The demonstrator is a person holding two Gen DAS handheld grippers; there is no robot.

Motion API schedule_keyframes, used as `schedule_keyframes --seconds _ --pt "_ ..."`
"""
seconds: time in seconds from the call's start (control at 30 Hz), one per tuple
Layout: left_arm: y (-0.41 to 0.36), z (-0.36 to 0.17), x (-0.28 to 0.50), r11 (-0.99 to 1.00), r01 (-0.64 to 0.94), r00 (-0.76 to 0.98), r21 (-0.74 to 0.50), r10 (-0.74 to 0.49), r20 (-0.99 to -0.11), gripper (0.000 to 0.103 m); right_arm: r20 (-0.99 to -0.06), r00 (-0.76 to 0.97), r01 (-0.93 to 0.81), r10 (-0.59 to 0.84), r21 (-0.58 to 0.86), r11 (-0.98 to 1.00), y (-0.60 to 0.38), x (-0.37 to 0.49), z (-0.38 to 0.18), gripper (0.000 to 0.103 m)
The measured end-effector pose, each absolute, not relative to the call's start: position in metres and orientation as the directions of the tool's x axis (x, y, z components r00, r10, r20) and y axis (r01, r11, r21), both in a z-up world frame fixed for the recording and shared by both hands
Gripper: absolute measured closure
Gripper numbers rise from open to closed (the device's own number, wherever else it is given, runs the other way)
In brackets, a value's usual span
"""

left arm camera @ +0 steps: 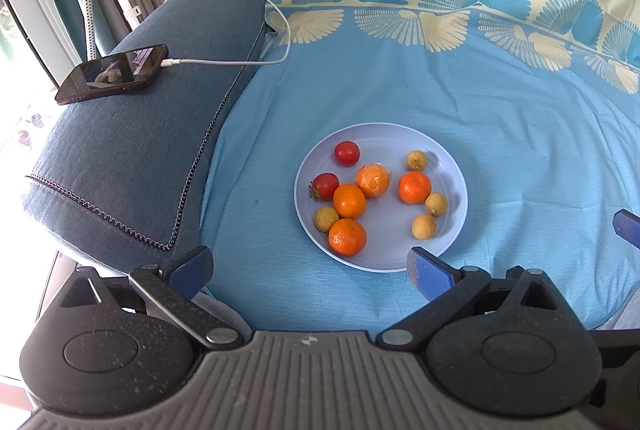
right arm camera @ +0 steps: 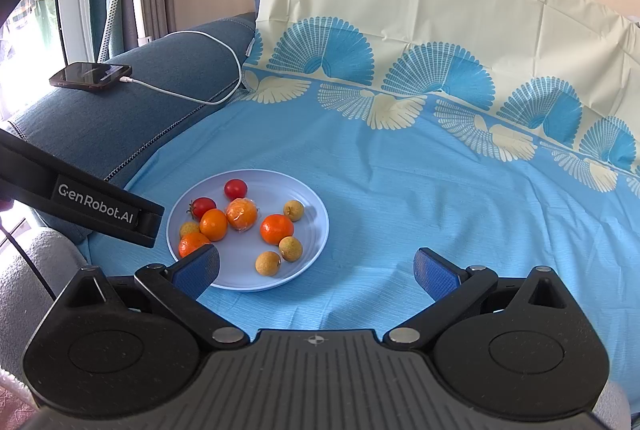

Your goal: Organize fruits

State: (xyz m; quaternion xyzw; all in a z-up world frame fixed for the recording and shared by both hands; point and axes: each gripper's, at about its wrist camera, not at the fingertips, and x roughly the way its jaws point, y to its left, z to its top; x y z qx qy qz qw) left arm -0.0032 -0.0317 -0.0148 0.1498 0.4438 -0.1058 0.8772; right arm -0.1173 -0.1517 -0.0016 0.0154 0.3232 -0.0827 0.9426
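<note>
A pale blue plate (left arm camera: 452, 226) sits on a blue cloth (left arm camera: 500, 133) with a fan-patterned border, spread over a sofa. All the fruit lies on the plate: two tomatoes (left arm camera: 347, 153) toward its far left, four oranges (left arm camera: 349, 200) through the middle, and four small tan fruits (left arm camera: 423, 226), possibly longans, scattered at the near left and right side. One orange (left arm camera: 373, 180) appears wrapped in clear film, though the sheen is hard to read.

The left gripper (left arm camera: 310, 268) hangs just short of the plate's near rim, its blue fingers spread wide and empty. The right gripper (right arm camera: 318, 270) stands to the plate's right, likewise spread and empty; its left finger (right arm camera: 198, 268) overlaps the plate's near edge in the right wrist view.

On the sofa arm (left arm camera: 132, 157) lies a phone (left arm camera: 112, 73), plugged into a white cable (left arm camera: 240, 61).
</note>
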Motion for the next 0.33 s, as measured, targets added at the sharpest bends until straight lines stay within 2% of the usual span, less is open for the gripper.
schedule_keyframes --seconds 0.33 --pt "-0.0302 -0.0149 -0.0019 0.937 0.308 0.571 0.166 -0.042 -0.82 0.0 -0.611 0.779 0.162 -0.141 -0.021 0.987 -0.1512 -0.1171 -0.0014 0.001"
